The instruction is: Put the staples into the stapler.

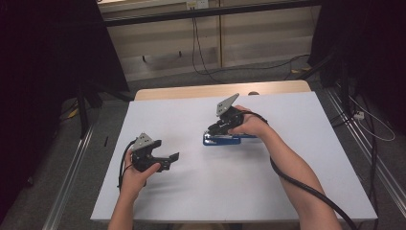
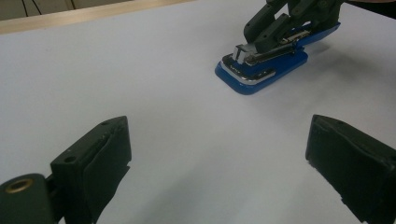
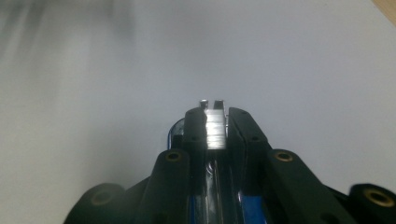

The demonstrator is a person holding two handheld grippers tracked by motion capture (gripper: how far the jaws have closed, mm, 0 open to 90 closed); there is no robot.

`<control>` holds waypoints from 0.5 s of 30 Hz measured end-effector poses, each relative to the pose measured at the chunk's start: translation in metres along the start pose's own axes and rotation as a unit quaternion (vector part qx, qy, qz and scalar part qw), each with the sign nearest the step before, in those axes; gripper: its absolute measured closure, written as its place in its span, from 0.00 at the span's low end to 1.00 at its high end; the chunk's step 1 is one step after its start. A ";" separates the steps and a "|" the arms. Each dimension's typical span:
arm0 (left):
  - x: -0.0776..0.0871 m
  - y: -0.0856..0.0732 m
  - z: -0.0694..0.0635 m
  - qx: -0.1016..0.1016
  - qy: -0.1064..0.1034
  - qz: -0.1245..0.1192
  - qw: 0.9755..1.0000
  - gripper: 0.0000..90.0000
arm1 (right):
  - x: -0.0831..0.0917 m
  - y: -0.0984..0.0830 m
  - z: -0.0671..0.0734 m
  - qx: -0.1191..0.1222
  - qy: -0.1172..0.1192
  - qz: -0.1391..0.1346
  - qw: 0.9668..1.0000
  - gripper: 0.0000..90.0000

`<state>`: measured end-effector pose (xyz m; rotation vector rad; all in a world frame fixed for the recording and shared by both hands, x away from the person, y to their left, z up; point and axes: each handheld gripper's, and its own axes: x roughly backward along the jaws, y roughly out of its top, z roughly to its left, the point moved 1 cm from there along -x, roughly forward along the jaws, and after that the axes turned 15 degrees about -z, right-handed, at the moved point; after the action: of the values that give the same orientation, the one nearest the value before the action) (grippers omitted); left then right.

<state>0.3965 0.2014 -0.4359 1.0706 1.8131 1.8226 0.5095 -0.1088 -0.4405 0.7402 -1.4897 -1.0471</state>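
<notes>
This looks like a lab or recording room: a bare white worktop (image 1: 287,191) stands on a grey floor (image 1: 158,86), black curtains (image 1: 43,72) hang at both sides, metal rails (image 1: 67,177) run along the floor, and loose cables (image 1: 201,57) trail before a plain wall panel (image 1: 163,43).

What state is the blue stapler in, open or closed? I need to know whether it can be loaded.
Open: the right gripper pinches the stapler's metal magazine, its blue cover swung back.

The high view looks down over the table (image 1: 297,158); both claw cameras sit low and near, sharing the stapler (image 2: 261,70).
</notes>
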 end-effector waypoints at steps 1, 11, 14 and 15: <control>0.000 0.000 0.000 -0.001 0.000 0.001 1.000 0.08 | 0.000 0.000 0.000 -0.002 -0.001 -0.001 1.000 0.81; -0.003 0.000 -0.002 -0.002 -0.004 0.001 1.000 0.08 | 0.015 -0.001 0.005 -0.025 -0.033 -0.017 0.999 0.63; -0.005 0.000 -0.003 -0.004 -0.007 0.002 1.000 0.08 | 0.026 0.000 0.008 -0.028 -0.052 -0.022 0.998 0.56; -0.006 0.001 -0.004 -0.002 -0.007 0.003 1.000 0.08 | 0.029 0.000 0.010 -0.030 -0.056 -0.023 0.998 0.54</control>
<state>0.3976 0.1948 -0.4364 1.0840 1.7993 1.8176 0.4946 -0.1329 -0.4281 0.6864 -1.5364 -1.1801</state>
